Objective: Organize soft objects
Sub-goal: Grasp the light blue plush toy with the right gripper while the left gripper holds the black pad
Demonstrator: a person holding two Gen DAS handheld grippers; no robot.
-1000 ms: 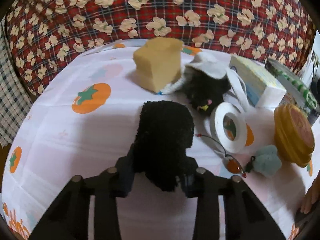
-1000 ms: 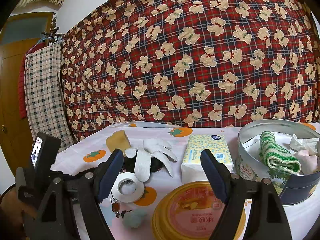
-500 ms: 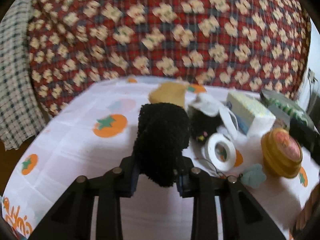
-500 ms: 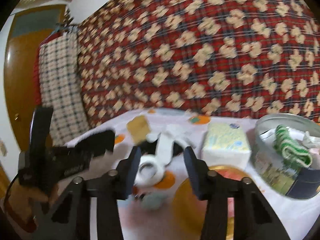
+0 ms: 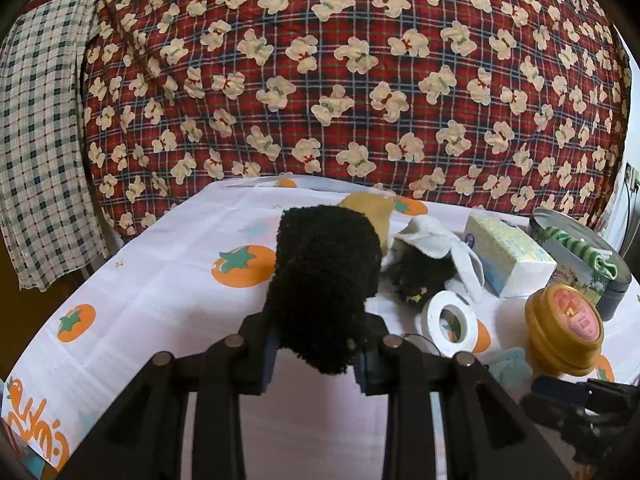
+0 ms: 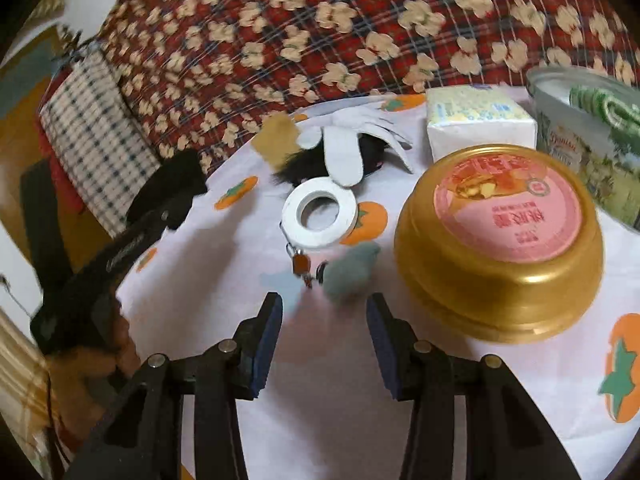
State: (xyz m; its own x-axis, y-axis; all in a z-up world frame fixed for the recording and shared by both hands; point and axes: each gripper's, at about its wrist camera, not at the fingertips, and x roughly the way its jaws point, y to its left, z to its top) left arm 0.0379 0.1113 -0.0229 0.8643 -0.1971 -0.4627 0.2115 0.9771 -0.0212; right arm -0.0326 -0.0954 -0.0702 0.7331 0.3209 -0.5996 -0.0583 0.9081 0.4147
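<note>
Left gripper [image 5: 320, 344] clamped on black fuzzy cloth [image 5: 326, 276]: light, squashy, grab mid-bulk. Right gripper [image 6: 324, 314] unclenched, empty, near teal pompom [image 6: 350, 270].

A black fuzzy cloth [image 5: 326, 288], a white tape roll [image 6: 325, 213] and a gold tub [image 6: 500, 240] (pink label) on a persimmon-print tablecloth [image 5: 160, 280].

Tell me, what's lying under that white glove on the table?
A black furry thing lies under the white glove, sticking out to the left and between the fingers. It has a small coloured bit on it. The glove covers its middle, so what it is cannot be told.
</note>
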